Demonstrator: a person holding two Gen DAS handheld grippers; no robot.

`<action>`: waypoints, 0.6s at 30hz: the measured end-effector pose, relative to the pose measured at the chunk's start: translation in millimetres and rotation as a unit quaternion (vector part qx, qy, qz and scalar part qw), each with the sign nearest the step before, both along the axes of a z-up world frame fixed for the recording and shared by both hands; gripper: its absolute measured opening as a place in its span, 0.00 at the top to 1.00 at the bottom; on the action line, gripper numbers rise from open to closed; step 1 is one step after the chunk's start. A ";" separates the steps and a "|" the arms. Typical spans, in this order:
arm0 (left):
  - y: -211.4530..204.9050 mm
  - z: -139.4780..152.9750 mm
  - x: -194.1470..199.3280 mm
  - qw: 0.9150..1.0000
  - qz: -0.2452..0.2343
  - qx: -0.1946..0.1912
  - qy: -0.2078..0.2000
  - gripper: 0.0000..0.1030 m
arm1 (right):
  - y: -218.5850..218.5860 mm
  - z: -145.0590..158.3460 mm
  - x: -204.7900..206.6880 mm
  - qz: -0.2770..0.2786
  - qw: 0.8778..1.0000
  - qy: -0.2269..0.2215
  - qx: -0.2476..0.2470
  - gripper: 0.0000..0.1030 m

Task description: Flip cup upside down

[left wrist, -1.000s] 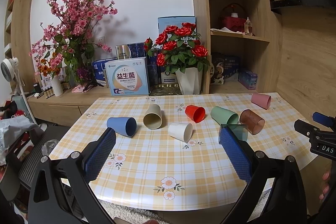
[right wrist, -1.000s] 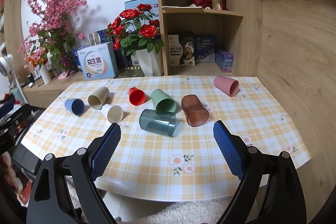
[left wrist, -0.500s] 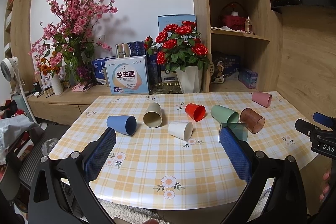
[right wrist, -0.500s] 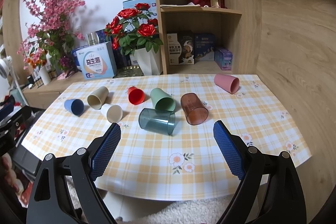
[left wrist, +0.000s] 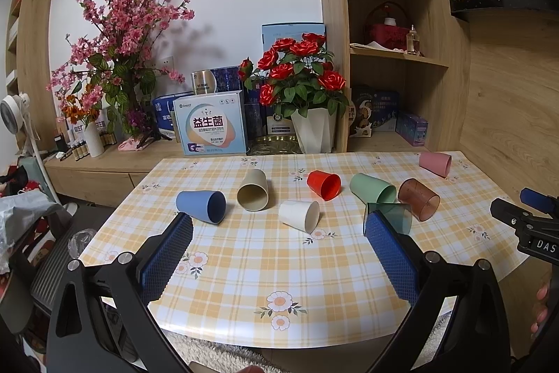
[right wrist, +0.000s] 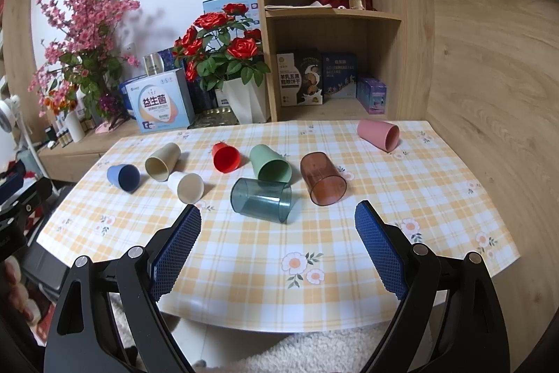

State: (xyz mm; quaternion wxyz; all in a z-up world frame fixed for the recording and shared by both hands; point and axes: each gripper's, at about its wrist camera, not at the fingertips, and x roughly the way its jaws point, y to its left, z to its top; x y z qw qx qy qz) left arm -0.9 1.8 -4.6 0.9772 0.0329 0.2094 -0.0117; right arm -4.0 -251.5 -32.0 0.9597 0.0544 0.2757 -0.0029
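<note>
Several cups lie on their sides on the checked table [right wrist: 279, 254]: blue [right wrist: 124, 177], beige [right wrist: 162, 161], white [right wrist: 187, 186], red [right wrist: 225, 157], green [right wrist: 270, 163], clear teal [right wrist: 260, 200], clear brown [right wrist: 323, 184] and pink [right wrist: 379, 134]. My right gripper [right wrist: 277, 219] is open and empty, hovering before the table's near edge, facing the teal cup. My left gripper [left wrist: 277, 222] is open and empty, facing the white cup [left wrist: 299, 215], with the blue cup [left wrist: 202, 206] by its left finger. The right gripper's tip shows at the right edge of the left wrist view [left wrist: 524, 215].
A white pot of red roses [right wrist: 244, 103], a pink blossom vase [right wrist: 75, 128] and boxes [right wrist: 160, 105] stand on the sideboard behind the table. A wooden shelf unit [right wrist: 332, 23] rises at the back right. A wood wall borders the table's right side.
Both grippers have crept slightly toward the table; the cups have not moved and both grippers stay open.
</note>
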 end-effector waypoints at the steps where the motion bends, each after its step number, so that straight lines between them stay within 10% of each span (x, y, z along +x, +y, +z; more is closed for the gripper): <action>1: 0.0 -0.4 0.1 1.000 0.000 0.000 0.001 0.06 | 0.1 -0.1 -0.1 0.000 1.000 0.000 0.000 0.16; 18: -2.0 -1.9 1.3 1.000 -0.001 -0.001 0.004 0.06 | -0.6 0.4 0.5 0.000 1.000 0.001 0.001 0.16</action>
